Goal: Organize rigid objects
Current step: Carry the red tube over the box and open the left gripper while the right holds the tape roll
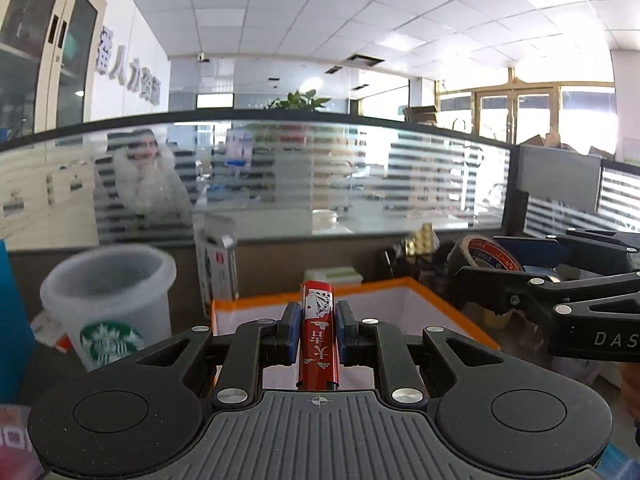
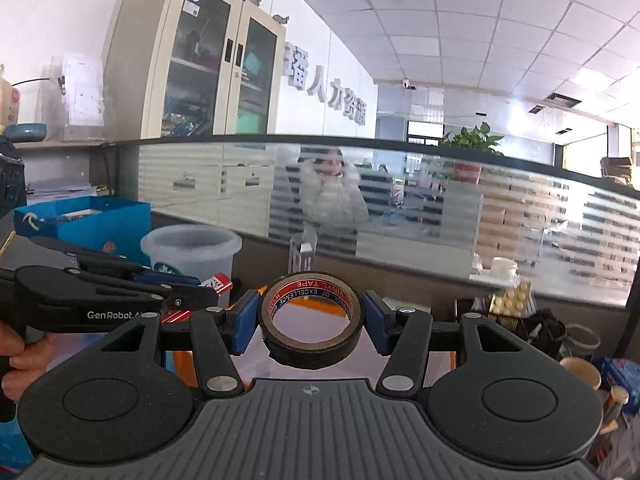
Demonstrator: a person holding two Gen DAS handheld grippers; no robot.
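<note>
My left gripper (image 1: 317, 330) is shut on a red card deck box (image 1: 318, 336) printed with playing cards, held upright above an orange-rimmed white box (image 1: 404, 300). My right gripper (image 2: 311, 322) is shut on a black vinyl tape roll (image 2: 311, 320), raised over the same orange-rimmed box (image 2: 188, 364). In the left wrist view the right gripper (image 1: 560, 280) shows at the right with the tape roll (image 1: 486, 258). In the right wrist view the left gripper (image 2: 176, 292) shows at the left with the red box (image 2: 218, 283).
A translucent Starbucks cup (image 1: 108, 304) stands at the left, also seen in the right wrist view (image 2: 192, 252). A blue box (image 2: 86, 222) sits behind it. A small clear carton (image 1: 218, 264), gold-foil chocolates (image 2: 512, 300), paper cups (image 2: 582, 372) and a striped glass partition (image 1: 320, 176) lie beyond.
</note>
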